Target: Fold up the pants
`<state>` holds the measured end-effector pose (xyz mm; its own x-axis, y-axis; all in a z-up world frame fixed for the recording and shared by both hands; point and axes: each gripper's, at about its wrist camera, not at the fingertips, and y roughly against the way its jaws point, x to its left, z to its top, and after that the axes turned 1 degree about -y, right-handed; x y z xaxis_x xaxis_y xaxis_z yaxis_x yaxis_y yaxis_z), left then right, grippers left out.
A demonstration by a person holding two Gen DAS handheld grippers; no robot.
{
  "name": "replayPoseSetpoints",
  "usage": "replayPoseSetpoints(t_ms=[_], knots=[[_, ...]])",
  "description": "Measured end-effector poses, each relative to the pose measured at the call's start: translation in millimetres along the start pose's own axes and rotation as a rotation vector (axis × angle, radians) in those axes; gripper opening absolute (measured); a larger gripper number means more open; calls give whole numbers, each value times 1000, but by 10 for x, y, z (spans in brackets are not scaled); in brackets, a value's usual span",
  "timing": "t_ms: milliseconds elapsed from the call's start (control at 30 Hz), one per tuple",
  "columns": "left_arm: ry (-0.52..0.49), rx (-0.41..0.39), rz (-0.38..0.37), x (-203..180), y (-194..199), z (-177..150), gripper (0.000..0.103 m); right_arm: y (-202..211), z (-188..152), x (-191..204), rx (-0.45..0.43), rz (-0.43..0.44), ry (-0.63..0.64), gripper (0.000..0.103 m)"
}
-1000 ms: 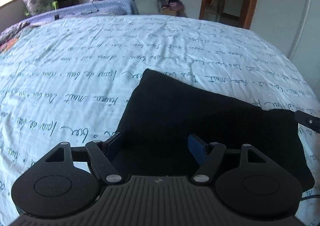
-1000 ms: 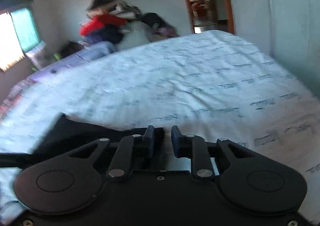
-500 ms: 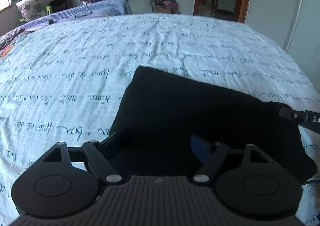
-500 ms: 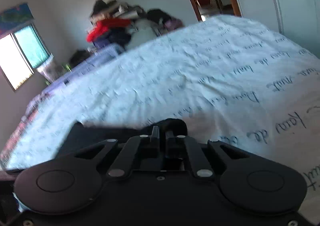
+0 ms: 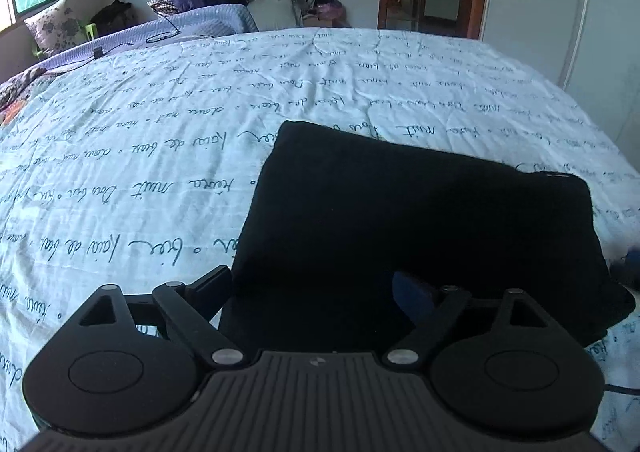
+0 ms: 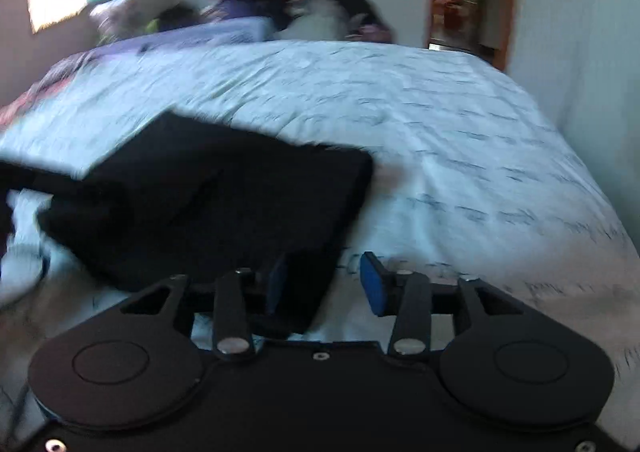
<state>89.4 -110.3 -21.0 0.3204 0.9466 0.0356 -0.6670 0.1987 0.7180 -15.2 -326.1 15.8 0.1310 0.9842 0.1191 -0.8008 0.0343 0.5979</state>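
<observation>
Pants [image 5: 420,220] lie folded near the bed's [image 5: 160,156] front edge, both jaws opening: left gripper [image 5: 312,292] straddling them, right gripper [image 6: 324,284] beside a corner it could snag, dragging the fold apart.

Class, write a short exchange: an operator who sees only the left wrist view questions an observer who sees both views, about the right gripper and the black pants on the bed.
Operator: The folded pants fill my view, but I can't make out the right gripper. Is it gripping them?
Observer: No. The right gripper is opening its jaws, and its pads press on nothing.
Operator: Where is it relative to the cloth?
Observer: At the pants' near corner. That corner lies in the gap, close to one side, while the other finger is over the sheet.
</observation>
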Motion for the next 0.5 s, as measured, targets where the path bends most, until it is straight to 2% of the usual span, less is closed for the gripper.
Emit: replayPoseSetpoints(t_ms=[100,167,233,333,433,500], knots=[[-2,7,-13,-13,11,-39,89,93,106,163,-69,105,7,41],[-23,3,-2,-43,22,-85,89,-29,70,270,-29,165,38,41],[-39,-27,7,-39,95,-125,89,-199,-25,346,48,120,92,42],[-64,-57,28,15,160,-174,90,-194,-112,358,64,53,135,41],[-61,-14,7,71,71,-220,91,-31,-27,360,7,72,100,43],[-29,7,-9,98,57,-233,90,-80,-22,397,30,111,112,47]])
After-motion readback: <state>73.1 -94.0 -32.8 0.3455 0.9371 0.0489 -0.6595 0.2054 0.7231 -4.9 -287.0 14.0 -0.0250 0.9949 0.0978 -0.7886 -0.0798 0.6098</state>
